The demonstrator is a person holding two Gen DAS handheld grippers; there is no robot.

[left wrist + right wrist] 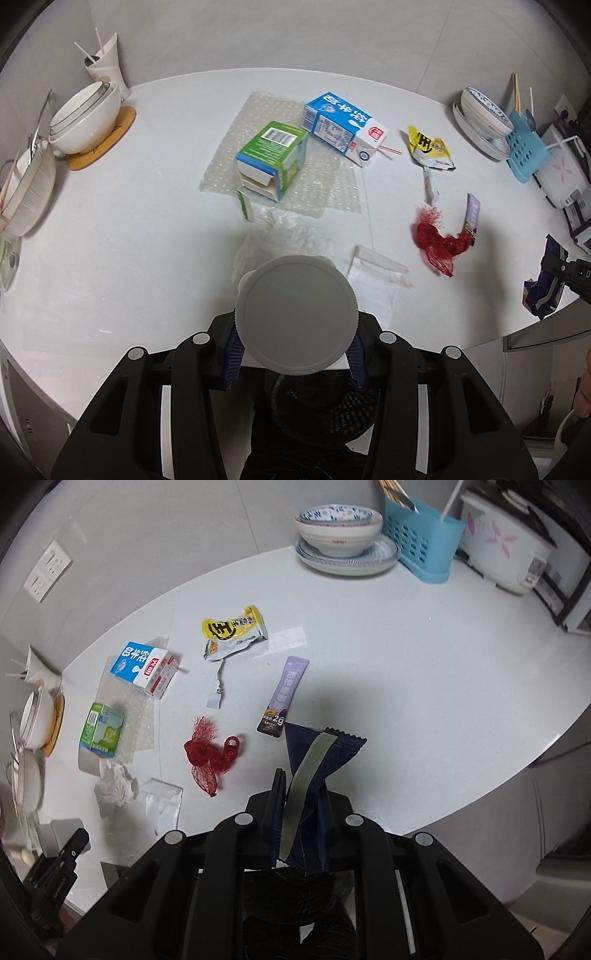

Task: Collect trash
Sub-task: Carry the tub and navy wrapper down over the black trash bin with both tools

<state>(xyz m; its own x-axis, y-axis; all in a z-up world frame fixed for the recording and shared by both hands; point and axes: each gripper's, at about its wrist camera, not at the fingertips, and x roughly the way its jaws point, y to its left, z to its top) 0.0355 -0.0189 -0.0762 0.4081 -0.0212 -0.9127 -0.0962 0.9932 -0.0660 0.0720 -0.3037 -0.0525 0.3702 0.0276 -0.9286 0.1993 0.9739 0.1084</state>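
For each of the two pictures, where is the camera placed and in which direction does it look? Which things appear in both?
Left wrist view: sits on the left gripper, looks steeply down over the white table; its fingers clamp a white lidded container; a bit of a hand shows at the right edge.
Right wrist view: sits on the right gripper, looks down at the table from its other side; its fingers pinch a dark blue wrapper.
Shared: blue milk carton, green box, red net, yellow wrapper.

Left gripper [295, 354] angled steeply down, fingers part-spread and gripping, right gripper [301, 801] nearly closed
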